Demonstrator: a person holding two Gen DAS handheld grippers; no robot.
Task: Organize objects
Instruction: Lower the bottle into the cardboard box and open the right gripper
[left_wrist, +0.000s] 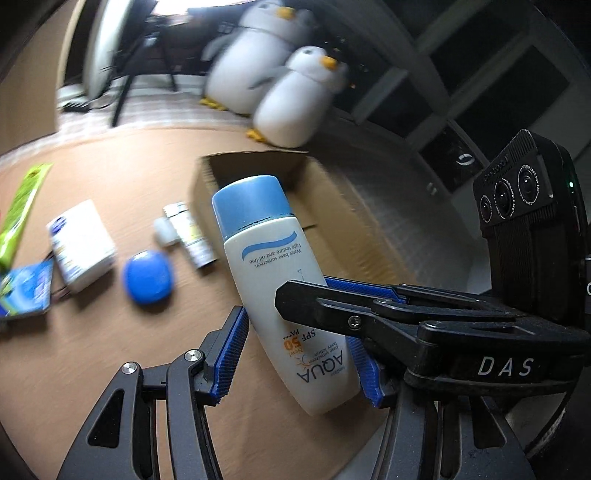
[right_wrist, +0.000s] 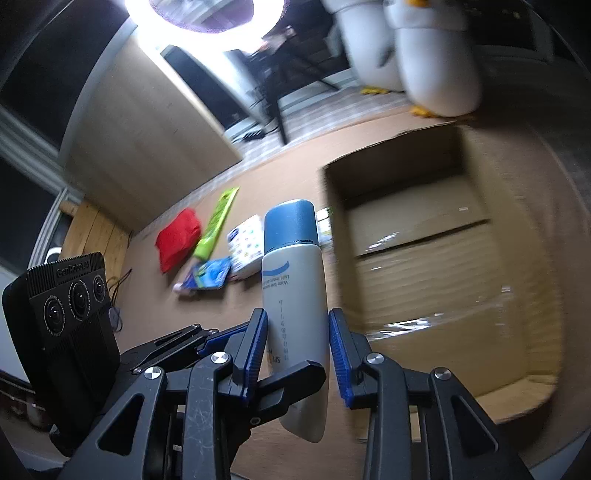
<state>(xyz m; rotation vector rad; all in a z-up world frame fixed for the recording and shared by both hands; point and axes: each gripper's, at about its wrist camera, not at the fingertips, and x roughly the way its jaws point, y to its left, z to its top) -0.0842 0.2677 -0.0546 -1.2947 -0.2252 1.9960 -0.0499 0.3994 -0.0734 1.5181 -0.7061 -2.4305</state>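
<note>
A white sunscreen bottle (left_wrist: 273, 280) with a blue cap is held above the wooden table, cap end forward. My left gripper (left_wrist: 297, 332) is shut on its lower body, blue pads against both sides. The right gripper (left_wrist: 306, 290) reaches in from the right and clamps the same bottle higher up. In the right wrist view the bottle (right_wrist: 295, 295) stands upright between the pads of my right gripper (right_wrist: 297, 321), and a left gripper finger (right_wrist: 291, 380) crosses its base. An open cardboard box (left_wrist: 258, 157) lies just beyond, seen as a box (right_wrist: 388, 155) with a bare bottom.
Left of the box lie a blue round case (left_wrist: 147, 277), a white carton (left_wrist: 81, 243), small bottles (left_wrist: 184, 229), a green packet (right_wrist: 218, 221), a blue packet (right_wrist: 208, 275) and a red cloth (right_wrist: 179, 240). Two plush penguins (left_wrist: 291, 92) stand behind the box.
</note>
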